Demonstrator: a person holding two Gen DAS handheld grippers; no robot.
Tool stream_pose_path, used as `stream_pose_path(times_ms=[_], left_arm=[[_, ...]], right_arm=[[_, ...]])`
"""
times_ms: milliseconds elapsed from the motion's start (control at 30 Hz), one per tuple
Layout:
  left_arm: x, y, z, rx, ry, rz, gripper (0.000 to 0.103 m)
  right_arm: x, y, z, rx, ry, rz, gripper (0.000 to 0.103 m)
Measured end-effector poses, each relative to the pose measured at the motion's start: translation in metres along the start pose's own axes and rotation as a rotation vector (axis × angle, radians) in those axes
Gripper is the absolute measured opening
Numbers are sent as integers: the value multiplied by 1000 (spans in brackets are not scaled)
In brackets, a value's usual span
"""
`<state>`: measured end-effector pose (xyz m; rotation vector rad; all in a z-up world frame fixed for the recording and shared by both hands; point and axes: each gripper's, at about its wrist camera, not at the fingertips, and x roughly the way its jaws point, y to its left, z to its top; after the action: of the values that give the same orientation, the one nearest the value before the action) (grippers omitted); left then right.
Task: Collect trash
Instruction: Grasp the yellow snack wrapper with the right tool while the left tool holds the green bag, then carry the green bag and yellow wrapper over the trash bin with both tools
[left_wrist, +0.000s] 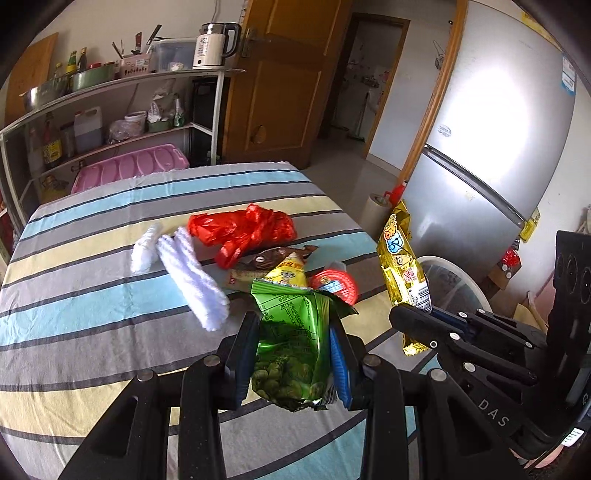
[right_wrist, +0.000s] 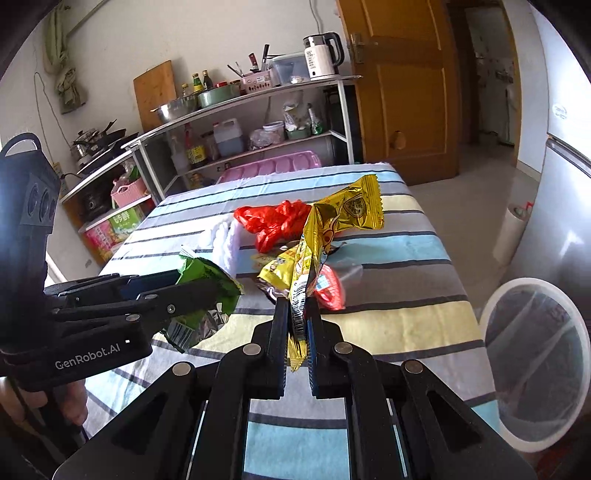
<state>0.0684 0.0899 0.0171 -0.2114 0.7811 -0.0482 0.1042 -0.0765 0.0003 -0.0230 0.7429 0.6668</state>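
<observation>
- The left tool (left_wrist: 291, 354) is clamped on a green snack bag (left_wrist: 291, 343), lifted clear of the counter (left_wrist: 92, 295) with its striped cloth.
- The right tool (right_wrist: 297, 328) is pinched tight on the lower end of a gold snack wrapper (right_wrist: 332, 229), which stands up from the jaws and hangs in the air over the counter's near right part.
- Both held pieces are off the surface but neither is in the bin yet: the white trash bin (right_wrist: 495, 306), lined with a clear bag, stands on the floor just beside the counter's right edge, and what shows of its inside looks empty.
- Left on the counter, bunched near the middle:
  - a crumpled red plastic bag (left_wrist: 243, 229);
  - a brown wrapper (left_wrist: 273, 256) just in front of it;
  - a yellow snack packet (left_wrist: 290, 275) touching the brown one;
  - a small red-lidded cup (left_wrist: 334, 286) to the right of the yellow packet.
- Two white fuzzy pieces (left_wrist: 192, 277), possibly socks or cloths, lie left of the pile; whether they count as trash I cannot tell.
- By my judgement the task is at an early stage: two items are picked up and awaiting the drop, and at least four remain to be gathered.
- The next move probably calls for carrying both tools right, over the bin's rim, and letting go there.
</observation>
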Motion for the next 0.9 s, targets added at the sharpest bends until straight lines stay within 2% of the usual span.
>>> stream_pose_path(times_ms=[567, 900], left_arm=[[54, -103, 23, 140, 52, -147, 36], [92, -166, 27, 203, 94, -240, 37]], right_arm=[[-55, -94, -21, 151, -40, -173, 9], [-80, -146, -35, 207, -25, -278, 9]])
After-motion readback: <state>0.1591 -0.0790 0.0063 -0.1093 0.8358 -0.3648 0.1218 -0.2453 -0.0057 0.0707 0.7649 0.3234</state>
